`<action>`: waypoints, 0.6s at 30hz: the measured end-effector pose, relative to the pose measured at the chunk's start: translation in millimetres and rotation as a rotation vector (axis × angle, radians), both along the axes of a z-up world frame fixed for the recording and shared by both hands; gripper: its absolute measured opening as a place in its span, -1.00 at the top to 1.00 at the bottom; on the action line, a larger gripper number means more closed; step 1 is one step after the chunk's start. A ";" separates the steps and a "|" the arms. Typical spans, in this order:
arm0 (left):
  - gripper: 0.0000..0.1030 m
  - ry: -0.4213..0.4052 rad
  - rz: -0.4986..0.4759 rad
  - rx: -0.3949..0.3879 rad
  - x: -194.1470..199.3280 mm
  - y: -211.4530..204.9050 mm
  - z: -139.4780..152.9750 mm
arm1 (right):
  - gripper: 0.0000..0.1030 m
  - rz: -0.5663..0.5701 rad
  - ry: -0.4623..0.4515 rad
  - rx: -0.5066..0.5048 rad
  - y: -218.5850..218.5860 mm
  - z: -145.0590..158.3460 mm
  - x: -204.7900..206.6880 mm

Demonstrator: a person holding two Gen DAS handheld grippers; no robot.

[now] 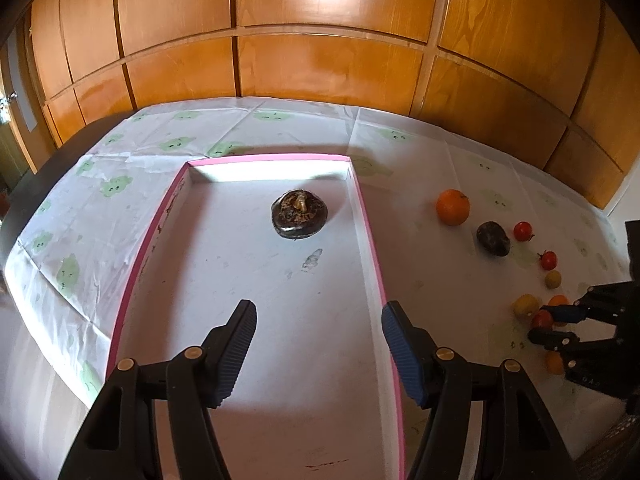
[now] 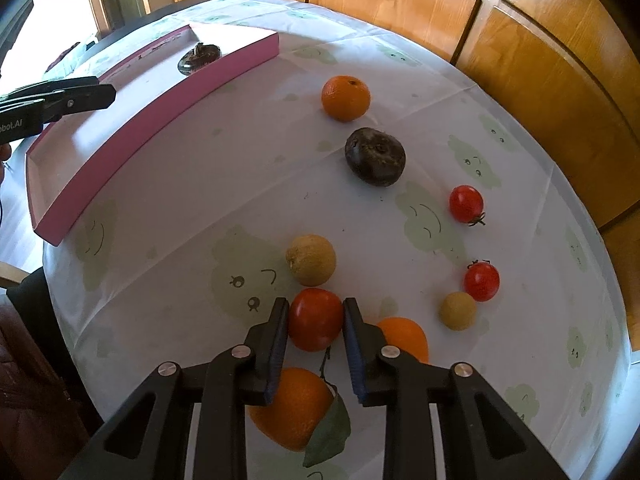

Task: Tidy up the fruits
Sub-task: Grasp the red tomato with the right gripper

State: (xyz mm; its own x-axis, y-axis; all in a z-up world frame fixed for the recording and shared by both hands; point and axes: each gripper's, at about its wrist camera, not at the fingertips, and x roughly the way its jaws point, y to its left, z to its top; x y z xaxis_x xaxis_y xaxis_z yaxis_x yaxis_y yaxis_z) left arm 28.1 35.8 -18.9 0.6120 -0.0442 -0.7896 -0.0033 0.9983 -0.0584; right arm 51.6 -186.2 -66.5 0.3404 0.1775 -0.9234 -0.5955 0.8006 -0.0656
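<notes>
My right gripper (image 2: 316, 306) is shut on a red tomato (image 2: 316, 319) that rests on the tablecloth, one pad pressed against each of its sides. In the left wrist view the same gripper (image 1: 556, 323) sits low at the right among small fruits. My left gripper (image 1: 319, 312) hangs open with nothing in it over the near part of a white tray with a pink rim (image 1: 370, 232). A dark wrinkled fruit (image 1: 300, 214) lies in the tray's far half. Loose on the cloth are an orange (image 2: 346, 98) and a dark fruit (image 2: 375, 157).
Close around the held tomato lie a tan fruit (image 2: 311, 260), an orange (image 2: 404, 338) and a leafy orange (image 2: 292, 408). Two cherry tomatoes (image 2: 466, 204) (image 2: 482, 281) and a small tan fruit (image 2: 458, 311) lie to the right. Wooden cabinets (image 1: 320, 60) back the table.
</notes>
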 end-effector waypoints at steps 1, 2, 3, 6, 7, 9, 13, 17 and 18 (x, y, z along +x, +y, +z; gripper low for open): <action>-0.30 0.000 0.002 0.003 -0.6 0.7 -0.3 | 0.49 -0.001 -0.001 -0.002 0.7 0.5 -1.6; -0.32 0.000 0.005 0.006 -1.1 1.2 -0.6 | 0.49 -0.002 -0.001 -0.002 1.6 0.9 -2.5; -0.35 0.000 0.011 0.009 -1.7 2.1 -1.0 | 0.49 -0.004 0.002 0.001 1.2 1.4 -2.5; -0.38 0.003 0.018 0.009 -2.7 4.0 -2.2 | 0.49 -0.019 0.016 0.031 -2.2 4.7 -0.4; -0.39 0.005 0.019 0.011 -2.7 3.9 -2.8 | 0.49 -0.023 0.012 0.044 -4.8 7.7 1.1; -0.40 0.008 0.021 0.014 -3.0 3.7 -3.6 | 0.49 -0.033 0.006 0.071 -8.2 13.0 1.3; -0.45 0.004 0.026 0.019 -4.7 3.9 -3.5 | 0.49 -0.061 -0.014 0.128 -16.5 25.1 3.4; -0.46 -0.003 0.032 0.014 -5.7 6.7 -2.7 | 0.49 -0.085 -0.021 0.159 -20.8 30.5 5.3; -0.46 -0.005 0.033 0.015 -6.0 7.2 -2.3 | 0.49 -0.093 -0.020 0.170 -21.5 31.9 6.0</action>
